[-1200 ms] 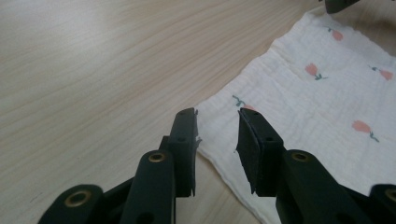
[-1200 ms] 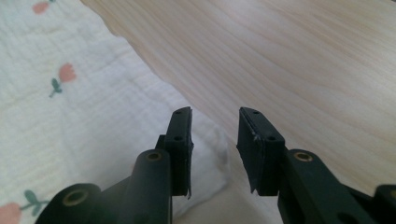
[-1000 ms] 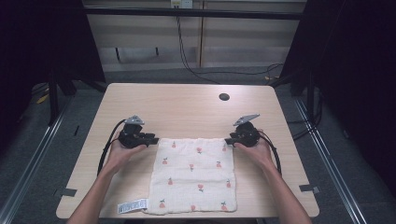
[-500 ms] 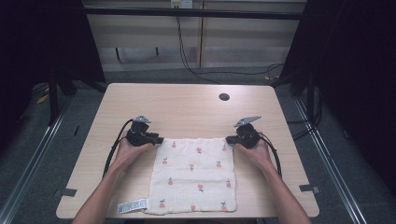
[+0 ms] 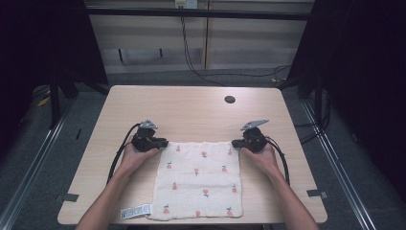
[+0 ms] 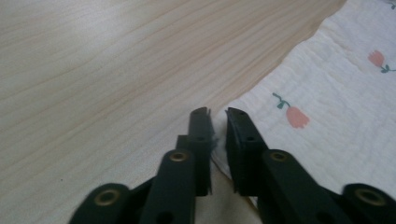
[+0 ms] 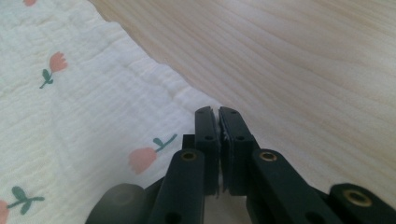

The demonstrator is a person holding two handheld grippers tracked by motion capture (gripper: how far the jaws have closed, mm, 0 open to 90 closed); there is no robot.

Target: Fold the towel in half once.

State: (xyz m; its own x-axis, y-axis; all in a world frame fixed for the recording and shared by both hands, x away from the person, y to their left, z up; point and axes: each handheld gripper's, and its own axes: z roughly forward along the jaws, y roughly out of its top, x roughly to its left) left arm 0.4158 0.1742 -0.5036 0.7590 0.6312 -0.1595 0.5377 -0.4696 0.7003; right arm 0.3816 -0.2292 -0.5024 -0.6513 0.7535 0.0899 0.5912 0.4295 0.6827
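Work in hand: I read this as folding or spreading the cloth (image 5: 198,179), a white square printed with small tulips.
Cloth position: lower centre of the high view, flat on the table (image 5: 191,112), its near edge at the table's front edge; a label tag (image 5: 135,211) lies at its lower left corner.
Left gripper (image 5: 163,143): at the cloth's upper left corner. In the left gripper view (image 6: 217,122) the jaws stand a narrow gap apart with the cloth's corner between them; I judge the pinch loose or not yet closed.
Right gripper (image 5: 235,143): at the upper right corner. In the right gripper view (image 7: 218,119) the jaws are pressed nearly together on a thin edge of cloth.
Done so far: both far corners are addressed; the cloth lies unfolded in a single layer.
Remaining: firm the left pinch, then lift and carry both corners; no fold is visible yet.
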